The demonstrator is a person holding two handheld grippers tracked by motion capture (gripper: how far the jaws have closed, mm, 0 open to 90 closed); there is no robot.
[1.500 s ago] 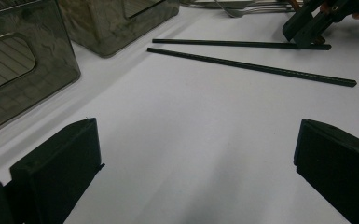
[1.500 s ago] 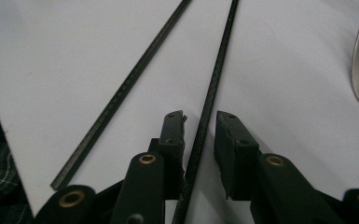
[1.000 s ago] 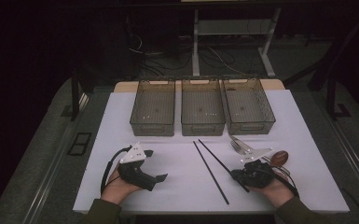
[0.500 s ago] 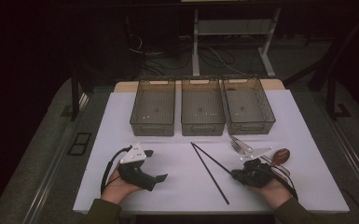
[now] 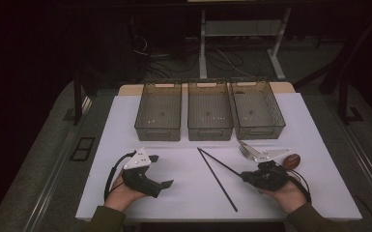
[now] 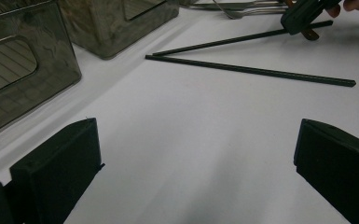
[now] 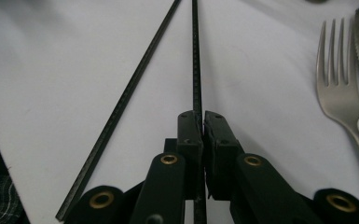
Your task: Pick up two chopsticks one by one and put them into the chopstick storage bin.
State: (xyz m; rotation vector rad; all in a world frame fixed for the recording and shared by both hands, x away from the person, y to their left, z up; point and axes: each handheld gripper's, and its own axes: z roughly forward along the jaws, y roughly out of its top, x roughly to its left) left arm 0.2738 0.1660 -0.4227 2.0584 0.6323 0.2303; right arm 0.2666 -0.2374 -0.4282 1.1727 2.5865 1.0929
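Note:
Two thin black chopsticks form a V on the white table (image 5: pixel 183 208), their far ends meeting near the middle bin. One chopstick (image 5: pixel 218 181) (image 7: pixel 130 88) (image 6: pixel 251 70) lies free. My right gripper (image 5: pixel 245 175) (image 7: pixel 201 122) is shut on the near end of the other chopstick (image 5: pixel 220 162) (image 7: pixel 196 60) (image 6: pixel 233 42), low over the table. My left gripper (image 5: pixel 161 170) (image 6: pixel 196 135) rests at the front left with its jaws wide open over bare table, nothing between them.
Three clear grey bins (image 5: pixel 158 112) (image 5: pixel 209 111) (image 5: pixel 257 109) stand in a row at the back. A fork (image 5: pixel 247 151) (image 7: pixel 340 88), a knife (image 5: pixel 270 152) and a brown spoon (image 5: pixel 292 160) lie right of the chopsticks, close to my right hand.
The right gripper has taken the right chopstick and swung it, so its far end has slid left to meet the other one's tip. The left gripper has stayed still.

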